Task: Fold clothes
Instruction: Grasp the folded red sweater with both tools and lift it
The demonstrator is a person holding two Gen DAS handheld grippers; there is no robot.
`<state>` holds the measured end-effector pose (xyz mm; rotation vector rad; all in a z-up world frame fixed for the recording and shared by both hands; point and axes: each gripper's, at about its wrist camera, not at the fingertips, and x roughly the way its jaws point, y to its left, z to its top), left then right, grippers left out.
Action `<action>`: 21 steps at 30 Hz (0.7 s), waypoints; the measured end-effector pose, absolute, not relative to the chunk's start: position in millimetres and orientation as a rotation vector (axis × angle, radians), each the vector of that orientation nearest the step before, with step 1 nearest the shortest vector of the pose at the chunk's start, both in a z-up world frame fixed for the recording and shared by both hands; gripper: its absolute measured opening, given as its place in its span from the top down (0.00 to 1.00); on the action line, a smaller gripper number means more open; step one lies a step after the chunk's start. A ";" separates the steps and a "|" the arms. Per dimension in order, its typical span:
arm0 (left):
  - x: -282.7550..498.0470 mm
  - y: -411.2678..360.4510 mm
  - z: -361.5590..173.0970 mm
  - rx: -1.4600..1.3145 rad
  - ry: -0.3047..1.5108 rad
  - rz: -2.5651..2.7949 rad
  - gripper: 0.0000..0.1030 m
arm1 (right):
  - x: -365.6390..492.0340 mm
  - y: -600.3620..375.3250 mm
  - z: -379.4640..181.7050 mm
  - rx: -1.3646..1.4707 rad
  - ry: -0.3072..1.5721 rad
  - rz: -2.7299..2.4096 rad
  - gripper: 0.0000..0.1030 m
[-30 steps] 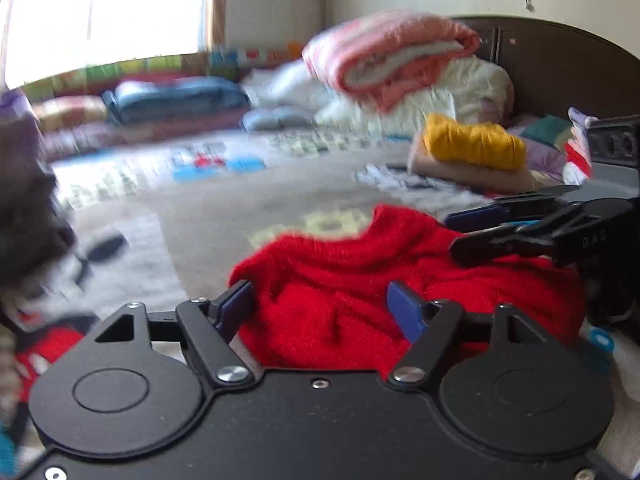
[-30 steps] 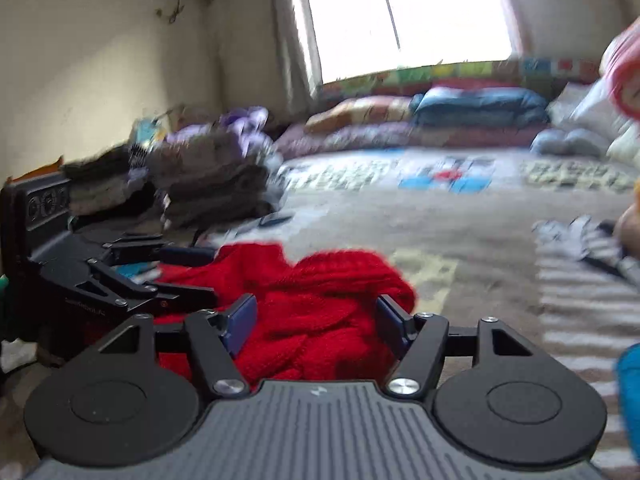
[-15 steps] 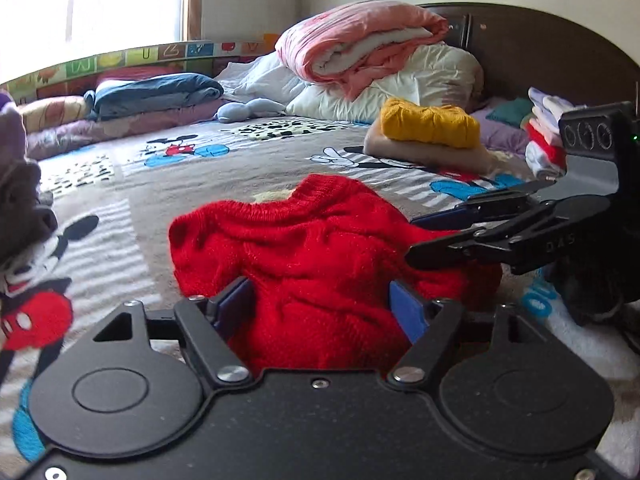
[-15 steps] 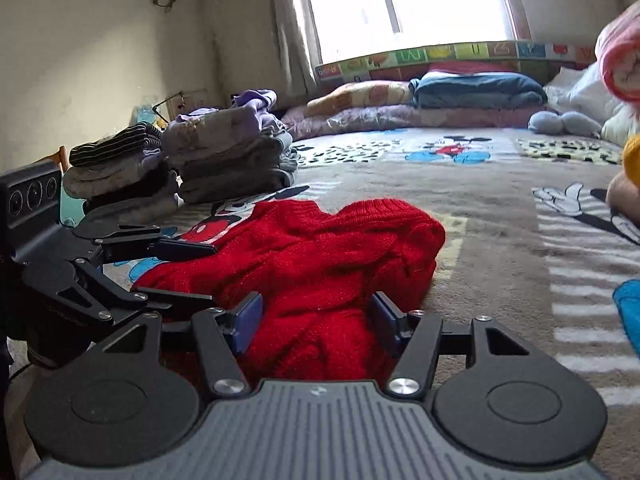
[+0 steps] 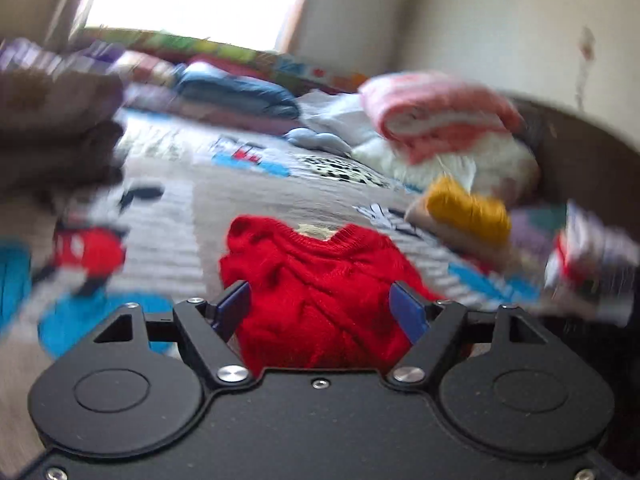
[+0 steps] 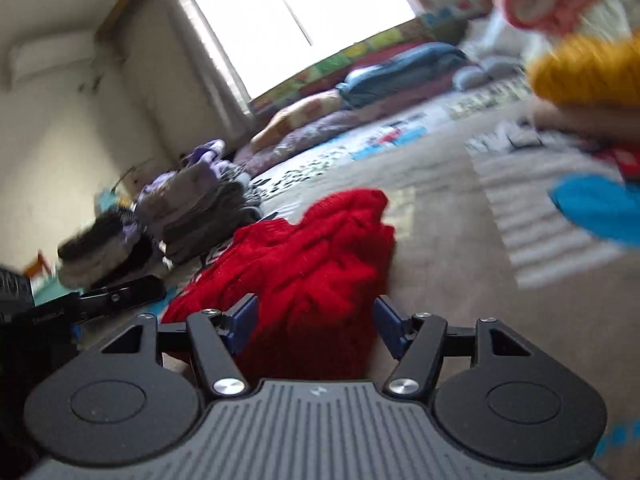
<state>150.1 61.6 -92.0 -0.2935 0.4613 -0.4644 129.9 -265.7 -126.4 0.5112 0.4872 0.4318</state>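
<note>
Looking down the left wrist view, we've got the red sweater (image 5: 316, 292) bunched up in the lower middle of the frame, lying on the cartoon-print bedspread (image 5: 240, 184). Our left gripper (image 5: 324, 308) has its blue fingers (image 5: 234, 308) spread wide, one on each side of the knit. The fabric fills the gap between them, but we honestly can't tell whether the pads touch it; nothing looks pinched.

Same story on the right wrist view: the sweater (image 6: 308, 264) sits in the lower middle, heaped up and rumpled, with its far end reaching toward the center of the frame. Our right gripper (image 6: 316, 326) is also wide apart, blue fingers (image 6: 244, 322) flanking the near edge of the knit, no clamping we can see. The other gripper's black body shows at the lower left edge of that frame, near the sweater's left side.

Both pictures are pretty blurry, so details are mushy. Still readable: a folded yellow knit (image 5: 468, 212) at the right of the left view, close up at the upper right in the right view (image 6: 584, 68). A pink blanket (image 5: 436, 112) sits on white bedding at the upper right. A stack of folded grey and purple clothes (image 6: 192, 204) is at the left of the right view, well apart from the yellow one. A bright window (image 6: 300, 20) fills the top.
</note>
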 end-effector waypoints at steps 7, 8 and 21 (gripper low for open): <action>164.8 77.7 -113.9 -0.569 0.614 -0.416 0.24 | 135.5 -285.0 -143.2 0.847 0.543 0.395 0.27; 167.8 80.0 -117.6 -0.608 0.631 -0.416 0.24 | 139.5 -283.4 -143.8 0.857 0.551 0.396 0.27; 214.7 66.6 -140.5 -0.743 0.742 -0.403 0.32 | 214.1 -243.8 -157.1 0.785 0.644 0.416 0.24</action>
